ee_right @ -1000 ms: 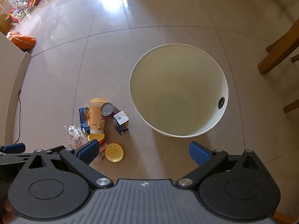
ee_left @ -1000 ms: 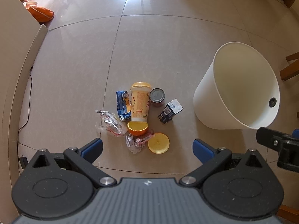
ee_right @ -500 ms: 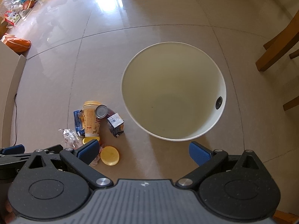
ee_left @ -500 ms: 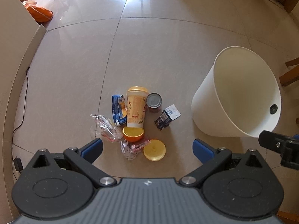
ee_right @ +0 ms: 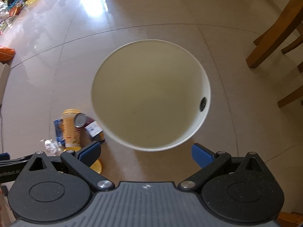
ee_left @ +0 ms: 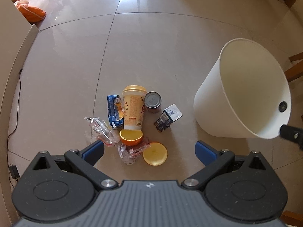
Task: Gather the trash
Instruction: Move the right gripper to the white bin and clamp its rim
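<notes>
A: Where's the trash?
B: Heaped on the floor point(ee_left: 151, 43): cup point(ee_left: 133, 109), can point(ee_left: 152, 100), orange half point(ee_left: 131, 137), left of the empty white bin point(ee_left: 212, 102).
A: Any change?
B: Left tongs point(ee_left: 149, 149) dropped closer, spread, empty. Right tongs point(ee_right: 145, 152), also spread, swung leftward. Pickup looks imminent.

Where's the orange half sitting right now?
In the left wrist view the orange half lies cut side up on the floor, just ahead of the left fingers, against the base of the yellow cup, between two crumpled wrappers.
</notes>
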`<state>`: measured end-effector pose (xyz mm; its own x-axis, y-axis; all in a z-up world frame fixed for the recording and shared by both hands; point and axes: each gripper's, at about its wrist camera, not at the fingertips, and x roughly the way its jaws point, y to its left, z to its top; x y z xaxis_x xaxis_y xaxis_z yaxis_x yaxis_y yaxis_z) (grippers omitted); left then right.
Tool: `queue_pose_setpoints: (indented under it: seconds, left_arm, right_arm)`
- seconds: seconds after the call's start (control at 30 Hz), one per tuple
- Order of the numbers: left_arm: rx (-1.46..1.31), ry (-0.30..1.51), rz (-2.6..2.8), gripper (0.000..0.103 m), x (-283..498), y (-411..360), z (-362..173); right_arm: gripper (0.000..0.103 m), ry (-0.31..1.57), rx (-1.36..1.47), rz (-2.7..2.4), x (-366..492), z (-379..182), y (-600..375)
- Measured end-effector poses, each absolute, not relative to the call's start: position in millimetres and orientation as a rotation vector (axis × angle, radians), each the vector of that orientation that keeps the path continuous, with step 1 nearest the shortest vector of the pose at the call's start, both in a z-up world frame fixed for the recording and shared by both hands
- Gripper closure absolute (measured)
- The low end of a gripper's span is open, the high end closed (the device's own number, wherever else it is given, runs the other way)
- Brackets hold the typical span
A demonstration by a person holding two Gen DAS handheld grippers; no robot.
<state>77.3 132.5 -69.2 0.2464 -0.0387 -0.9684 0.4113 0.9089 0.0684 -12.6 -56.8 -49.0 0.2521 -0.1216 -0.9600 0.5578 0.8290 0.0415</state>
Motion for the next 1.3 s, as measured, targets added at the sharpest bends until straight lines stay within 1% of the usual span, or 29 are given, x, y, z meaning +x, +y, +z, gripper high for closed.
queue_pose_setpoints:
  seconds: [0.47,0.6,0.67,0.73,0.77,0.83,0.87,0.9,0.93,0.97,1.0,1.03,1.1,1.13,1.2,1.3]
  left_arm:
    - [0.366,1.276,-0.338,0.002,79.3,130.8,-105.6]
    - [0.389,1.269,-0.345,0.002,78.0,132.0,-119.0]
    - [0.392,1.269,-0.339,0.002,77.2,133.9,-125.1]
    - [0.398,1.265,-0.337,0.002,76.9,136.1,-131.8]
    - [0.4,1.266,-0.335,0.002,77.2,137.4,-135.3]
    - [0.398,1.269,-0.335,0.002,78.7,140.0,-141.9]
    - [0.401,1.272,-0.339,0.002,79.7,141.0,-145.9]
    - [0.41,1.275,-0.34,0.002,80.4,141.5,-149.1]
    - [0.421,1.275,-0.343,0.002,81.0,142.1,-151.6]
    - [0.432,1.269,-0.35,0.002,81.7,142.8,-154.2]
    - [0.443,1.259,-0.355,0.002,82.2,144.0,-156.9]
    - [0.454,1.252,-0.357,0.002,82.4,144.3,-159.1]
    - [0.472,1.237,-0.357,0.002,84.2,145.4,-163.6]
    - [0.476,1.23,-0.36,0.002,85.4,146.0,-165.1]
    - [0.475,1.218,-0.373,0.002,88.2,146.4,-168.9]
    - [0.471,1.203,-0.403,0.002,93.0,144.7,-173.6]
  right_arm:
    - [0.0,1.202,0.435,-0.656,-17.3,-87.9,-120.5]
    - [0.002,1.184,0.456,-0.699,-15.3,-99.7,-138.7]
    - [0.008,1.183,0.469,-0.716,-13.6,-106.5,-148.2]
    - [0.016,1.182,0.476,-0.722,-10.9,-114.1,-156.5]
    - [0.018,1.189,0.475,-0.731,-9.4,-118.3,-160.1]
    - [0.029,1.208,0.485,-0.748,-6.5,-128.4,-168.2]
    - [0.032,1.213,0.493,-0.75,-5.7,-132.7,-171.4]
    - [0.037,1.225,0.507,-0.751,-5.0,-138.0,-174.9]
    - [0.047,1.238,0.521,-0.75,-5.1,-143.1,-177.7]
    - [0.053,1.246,0.53,-0.743,-4.9,-146.2,-179.0]
    - [0.062,1.255,0.534,-0.729,-5.0,-149.3,-180.5]
    - [0.073,1.266,0.527,-0.717,-4.5,-152.2,-180.9]
    - [0.084,1.284,0.511,-0.688,-3.6,-156.8,-179.6]
    - [0.088,1.285,0.511,-0.676,-3.2,-158.0,-179.7]
    - [0.092,1.286,0.494,-0.645,-0.2,-159.6,-180.1]
    - [0.092,1.298,0.462,-0.622,5.5,-158.6,-182.5]
